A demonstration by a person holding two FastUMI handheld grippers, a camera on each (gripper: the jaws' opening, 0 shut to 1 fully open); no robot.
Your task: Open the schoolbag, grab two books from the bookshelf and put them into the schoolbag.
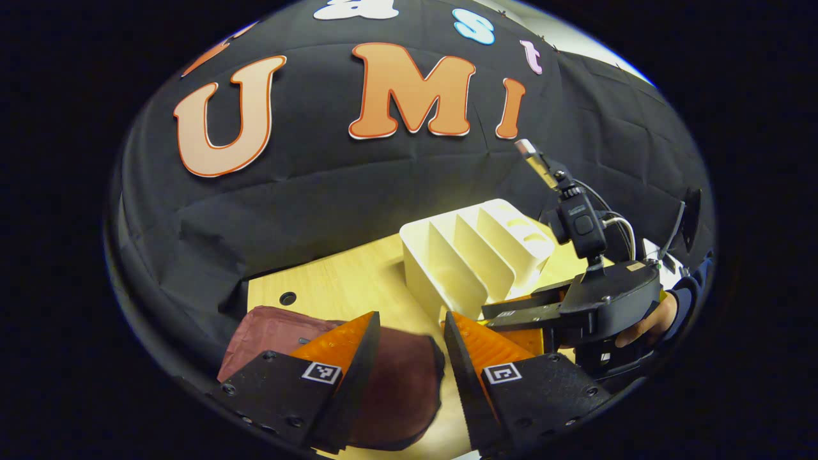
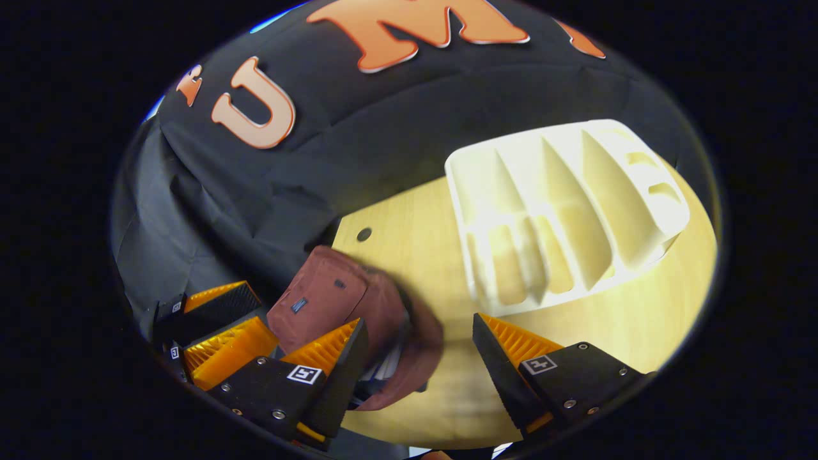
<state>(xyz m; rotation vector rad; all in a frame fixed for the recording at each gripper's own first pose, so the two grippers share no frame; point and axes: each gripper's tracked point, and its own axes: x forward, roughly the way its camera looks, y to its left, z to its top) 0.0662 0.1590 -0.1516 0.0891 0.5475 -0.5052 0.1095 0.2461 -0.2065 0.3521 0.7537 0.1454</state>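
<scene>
Both jaws stand open, gripping nothing. Left gripper view: your left gripper [image 1: 409,332] hovers over the maroon schoolbag [image 1: 390,383] on the wooden table [image 1: 339,284], the white bookshelf [image 1: 476,255] behind it and your right gripper [image 1: 511,313] beside it. Right gripper view: your right gripper [image 2: 415,338] hangs above the schoolbag [image 2: 326,300], with the bookshelf [image 2: 562,204] lying beyond.

Nothing here can really be read: the left gripper [image 1: 409,332] and the right gripper [image 2: 418,345] carry small square coded markers, no words, and the schoolbag [image 2: 332,300] has a tiny patch too small to make out
</scene>
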